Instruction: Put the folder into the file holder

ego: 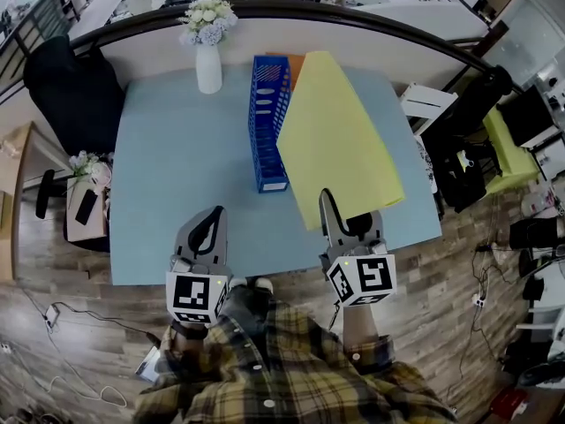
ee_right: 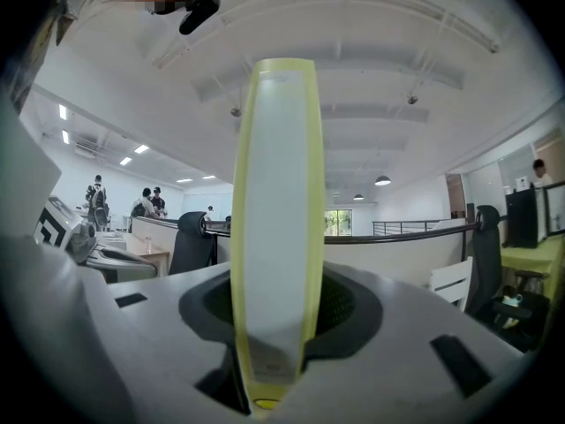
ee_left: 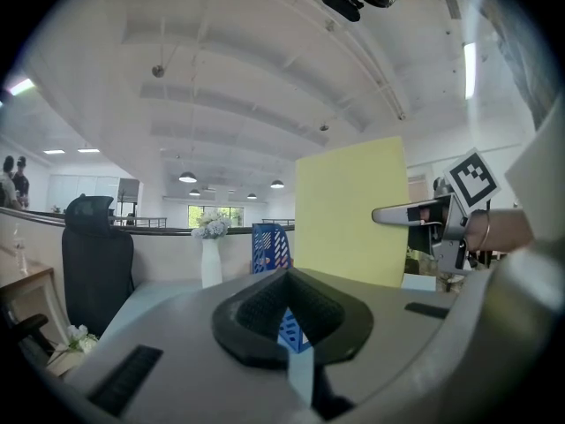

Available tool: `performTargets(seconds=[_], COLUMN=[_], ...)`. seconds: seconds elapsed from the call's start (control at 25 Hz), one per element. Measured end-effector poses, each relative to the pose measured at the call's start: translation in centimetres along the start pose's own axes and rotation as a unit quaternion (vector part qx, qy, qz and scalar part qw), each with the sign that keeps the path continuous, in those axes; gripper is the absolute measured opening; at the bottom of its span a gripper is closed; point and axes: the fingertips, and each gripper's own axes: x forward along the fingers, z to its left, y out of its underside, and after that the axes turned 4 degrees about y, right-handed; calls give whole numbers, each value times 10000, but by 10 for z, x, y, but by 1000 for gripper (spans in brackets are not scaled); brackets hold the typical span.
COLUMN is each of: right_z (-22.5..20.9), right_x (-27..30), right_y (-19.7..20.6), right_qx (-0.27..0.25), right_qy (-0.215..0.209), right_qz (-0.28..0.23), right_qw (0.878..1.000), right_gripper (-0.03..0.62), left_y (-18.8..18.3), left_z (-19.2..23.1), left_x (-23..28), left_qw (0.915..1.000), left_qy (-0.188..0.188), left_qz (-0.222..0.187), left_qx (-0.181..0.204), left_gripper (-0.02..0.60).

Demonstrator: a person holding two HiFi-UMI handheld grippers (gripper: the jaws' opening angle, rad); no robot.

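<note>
Head view: right gripper point(ego: 326, 200) pinches the near edge of the flat matte-yellow folder point(ego: 340, 131), raised just right of the blue perforated file holder point(ego: 267, 117) on the table point(ego: 168, 184). Jaws of the left gripper point(ego: 214, 215) are pressed together, empty.

Yellow folder point(ego: 340, 140), near edge pinched in rt tool point(ego: 327, 200), tilted up, just right of upright blue file holder point(ego: 267, 117)

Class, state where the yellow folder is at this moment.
In the head view the yellow folder is right of centre, clamped at its near edge by the right gripper, just right of the blue file holder.
</note>
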Motion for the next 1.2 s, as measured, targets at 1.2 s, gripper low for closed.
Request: performTargets(seconds=[1.2], right_z=[13], right_x=[116], right_y=[-5], right_qx=[349], right_qy=[125], right_qz=[-299], right_qw=[9989], right_gripper=[166], left_y=[21], left_z=[50], left_x=[41], left_qw=[9993], left_qy=[-115], left_qz=[282], left_qx=[-209], left_gripper=[-6])
